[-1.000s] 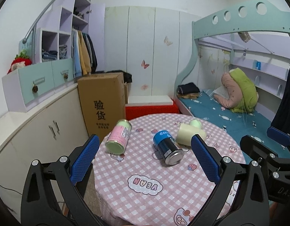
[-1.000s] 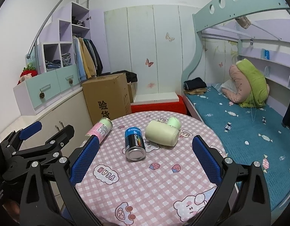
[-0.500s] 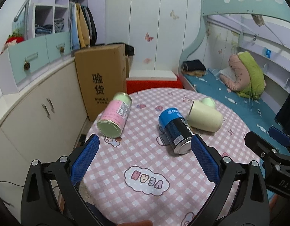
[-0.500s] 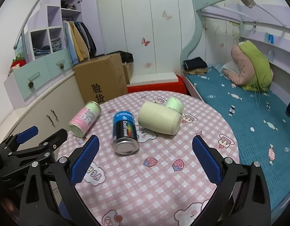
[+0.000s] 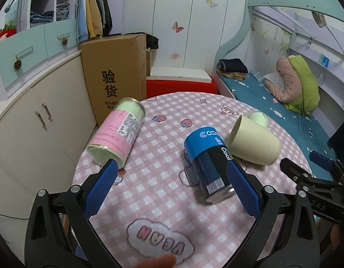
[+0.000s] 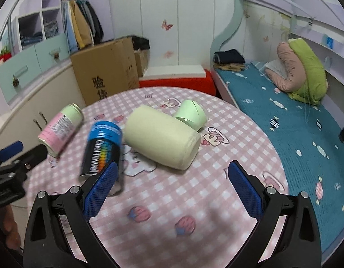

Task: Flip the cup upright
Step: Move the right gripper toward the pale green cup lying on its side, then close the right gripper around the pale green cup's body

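A pale yellow cup [image 6: 160, 140] lies on its side on the round pink checked table [image 6: 194, 201]; it also shows in the left wrist view [image 5: 253, 143]. A small green cup [image 6: 191, 115] lies on its side just behind it, also in the left wrist view [image 5: 259, 118]. My right gripper [image 6: 170, 192] is open and empty, just short of the yellow cup. My left gripper [image 5: 170, 189] is open and empty, its jaws either side of a blue can [image 5: 207, 165] lying on its side, apart from it.
A pink and green can [image 5: 118, 134] lies on its side at the table's left. The blue can [image 6: 101, 151] lies left of the yellow cup. A cardboard box [image 5: 118, 76] and cabinets stand behind left. A bed [image 6: 294, 122] is at the right.
Both grippers have moved forward and down toward the table. The cups and cans loom larger. Nothing on the table has moved.
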`<action>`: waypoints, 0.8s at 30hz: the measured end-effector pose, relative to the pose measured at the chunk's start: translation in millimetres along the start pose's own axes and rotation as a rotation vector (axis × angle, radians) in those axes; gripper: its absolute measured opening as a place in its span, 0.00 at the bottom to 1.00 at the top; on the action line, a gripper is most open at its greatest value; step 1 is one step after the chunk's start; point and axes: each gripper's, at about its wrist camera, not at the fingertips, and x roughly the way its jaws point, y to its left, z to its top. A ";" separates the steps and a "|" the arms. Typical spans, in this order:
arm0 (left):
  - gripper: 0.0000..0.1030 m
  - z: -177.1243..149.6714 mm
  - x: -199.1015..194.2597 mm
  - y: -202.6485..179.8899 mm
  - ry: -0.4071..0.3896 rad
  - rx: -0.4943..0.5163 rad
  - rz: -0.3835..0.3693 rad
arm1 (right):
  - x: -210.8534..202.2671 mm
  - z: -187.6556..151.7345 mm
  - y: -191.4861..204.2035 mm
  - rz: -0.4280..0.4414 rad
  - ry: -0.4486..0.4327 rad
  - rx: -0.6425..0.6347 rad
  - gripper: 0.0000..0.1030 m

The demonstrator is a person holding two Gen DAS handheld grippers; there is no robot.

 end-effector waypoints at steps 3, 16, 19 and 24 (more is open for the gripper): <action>0.95 2.1 15.0 -2.3 0.014 -0.001 0.000 | 30.1 8.2 -8.9 0.026 0.052 -0.034 0.93; 0.95 2.3 53.1 -7.1 0.068 0.004 -0.010 | 101.7 12.5 -13.0 0.116 0.159 -0.228 0.93; 0.95 0.4 55.4 -8.2 0.075 0.010 -0.006 | 103.9 14.7 -16.4 0.167 0.156 -0.221 0.93; 0.95 -0.1 56.1 -9.4 0.076 0.015 0.002 | 102.9 17.9 -26.5 0.242 0.151 -0.161 0.91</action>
